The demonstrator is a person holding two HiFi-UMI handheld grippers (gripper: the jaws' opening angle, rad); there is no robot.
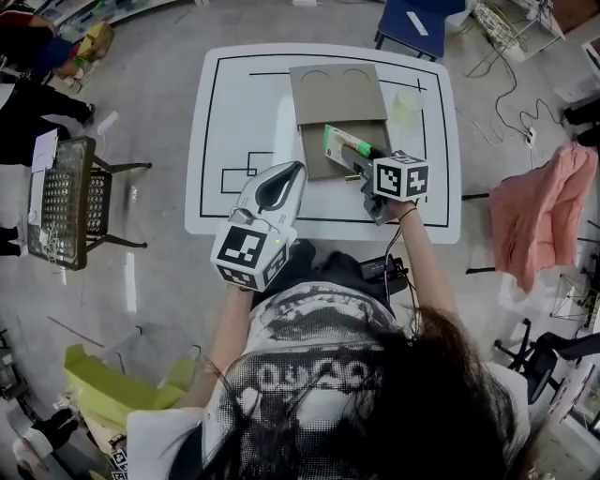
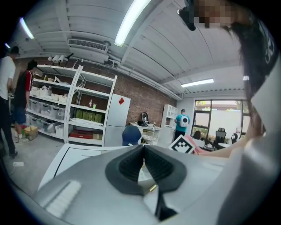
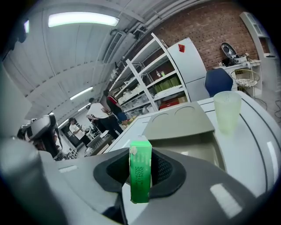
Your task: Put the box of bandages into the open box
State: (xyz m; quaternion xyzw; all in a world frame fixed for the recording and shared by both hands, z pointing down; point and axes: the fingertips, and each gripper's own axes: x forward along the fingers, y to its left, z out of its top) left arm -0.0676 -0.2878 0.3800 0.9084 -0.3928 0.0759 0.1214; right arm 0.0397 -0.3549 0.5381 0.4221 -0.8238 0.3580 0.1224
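The green box of bandages (image 3: 140,171) stands upright between the pads of my right gripper (image 3: 140,178), which is shut on it. In the head view the bandage box (image 1: 339,141) hangs over the near part of the open cardboard box (image 1: 323,159), whose lid is folded back, and the right gripper (image 1: 356,157) reaches in from the right. The open box's inside (image 3: 193,147) lies just ahead of the held bandage box. My left gripper (image 1: 289,173) hovers over the table's near edge, left of the box, its pads closed together with nothing between them (image 2: 142,151).
A translucent cup (image 1: 408,105) stands on the white table (image 1: 234,112) right of the cardboard box. A black mesh stool (image 1: 66,202) is at the left, a pink cloth (image 1: 544,206) at the right, a blue chair (image 1: 417,23) behind. People stand by shelves at the left.
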